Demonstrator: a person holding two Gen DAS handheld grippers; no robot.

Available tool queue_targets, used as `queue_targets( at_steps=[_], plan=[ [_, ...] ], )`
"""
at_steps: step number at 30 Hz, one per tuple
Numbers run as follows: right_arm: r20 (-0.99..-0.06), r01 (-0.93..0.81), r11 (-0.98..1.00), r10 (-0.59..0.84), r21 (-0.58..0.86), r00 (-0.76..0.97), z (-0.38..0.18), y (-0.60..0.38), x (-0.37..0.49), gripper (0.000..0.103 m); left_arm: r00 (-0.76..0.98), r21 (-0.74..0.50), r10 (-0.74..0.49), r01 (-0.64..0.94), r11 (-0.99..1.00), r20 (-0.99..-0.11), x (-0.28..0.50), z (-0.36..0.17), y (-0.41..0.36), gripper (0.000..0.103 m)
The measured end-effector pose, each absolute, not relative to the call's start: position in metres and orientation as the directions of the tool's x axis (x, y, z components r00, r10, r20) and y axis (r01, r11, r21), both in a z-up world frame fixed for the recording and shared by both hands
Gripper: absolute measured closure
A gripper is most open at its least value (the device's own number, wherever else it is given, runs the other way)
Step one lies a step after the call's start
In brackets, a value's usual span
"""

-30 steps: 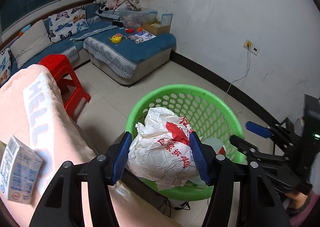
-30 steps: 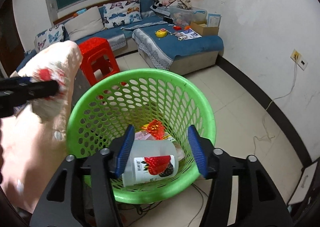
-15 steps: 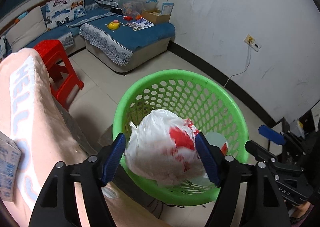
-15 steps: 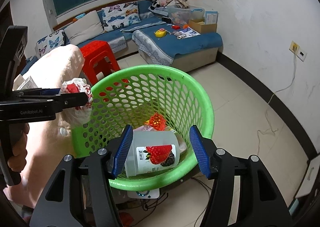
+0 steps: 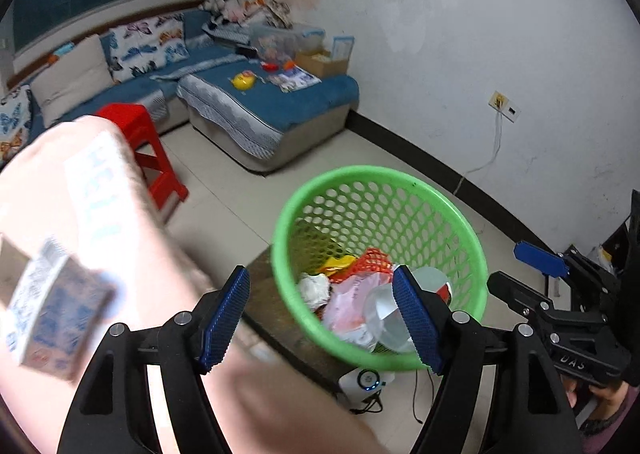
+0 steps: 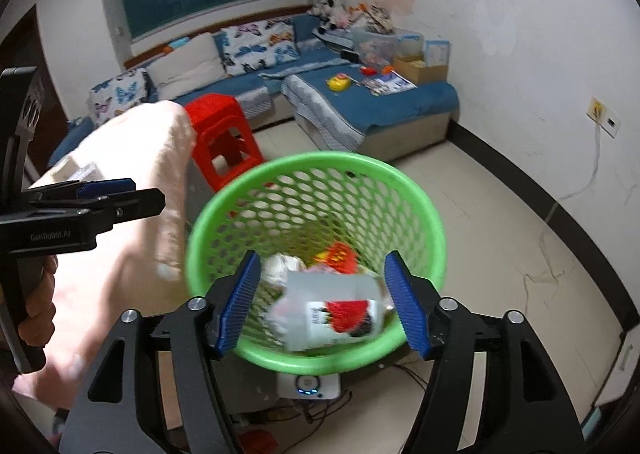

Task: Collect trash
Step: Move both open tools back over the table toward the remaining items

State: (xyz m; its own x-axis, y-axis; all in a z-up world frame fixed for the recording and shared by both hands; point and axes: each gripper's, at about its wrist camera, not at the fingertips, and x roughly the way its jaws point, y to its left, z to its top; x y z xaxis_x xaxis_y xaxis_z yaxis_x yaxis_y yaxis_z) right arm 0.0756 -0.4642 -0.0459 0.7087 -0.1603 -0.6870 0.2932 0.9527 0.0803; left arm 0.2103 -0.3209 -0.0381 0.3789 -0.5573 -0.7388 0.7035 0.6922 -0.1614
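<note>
A green mesh basket [image 5: 376, 170] [image 6: 320, 156] holds several bits of trash. Among them are a white and red plastic bag [image 5: 344, 314], a red net and a crumpled white paper. My left gripper [image 5: 320, 318] is open and empty, short of the basket's near left rim. My right gripper [image 6: 324, 302] hangs over the near rim with its jaws opening. Below its pads, and apart from them, a clear bottle with a strawberry label [image 6: 336, 314] [image 5: 386, 318] lies blurred inside the basket. A blue and white carton [image 5: 52, 318] lies on pink cloth at the left.
The basket stands on a dark low table [image 5: 272, 294] draped with the pink cloth [image 6: 132, 213]. A white device with a blue light [image 6: 308, 388] and cables lie on the floor under it. A red stool [image 6: 220, 133] and a blue sofa [image 6: 372, 105] stand behind.
The left gripper let go of the plastic bag, which dropped into the basket, and drew back to the left. The right jaws widened and the bottle fell from them into the basket.
</note>
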Motion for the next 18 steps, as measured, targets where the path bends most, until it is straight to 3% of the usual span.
queue_targets(
  at_steps=[7,18],
  plan=[
    [-0.650,0.181,0.978,-0.074,0.099,0.756,-0.024,-0.416,0.087,0.027,0.480,-0.111,-0.513,0.644,0.757,-0.712,0.193,-0.018,-0.259,0.032],
    [-0.649,-0.002,0.994,0.070,0.105,0.758,-0.013,-0.338,0.123,0.023,0.619,-0.064,-0.396,0.487,0.871,-0.678,0.184,-0.006,-0.139,0.032]
  ],
)
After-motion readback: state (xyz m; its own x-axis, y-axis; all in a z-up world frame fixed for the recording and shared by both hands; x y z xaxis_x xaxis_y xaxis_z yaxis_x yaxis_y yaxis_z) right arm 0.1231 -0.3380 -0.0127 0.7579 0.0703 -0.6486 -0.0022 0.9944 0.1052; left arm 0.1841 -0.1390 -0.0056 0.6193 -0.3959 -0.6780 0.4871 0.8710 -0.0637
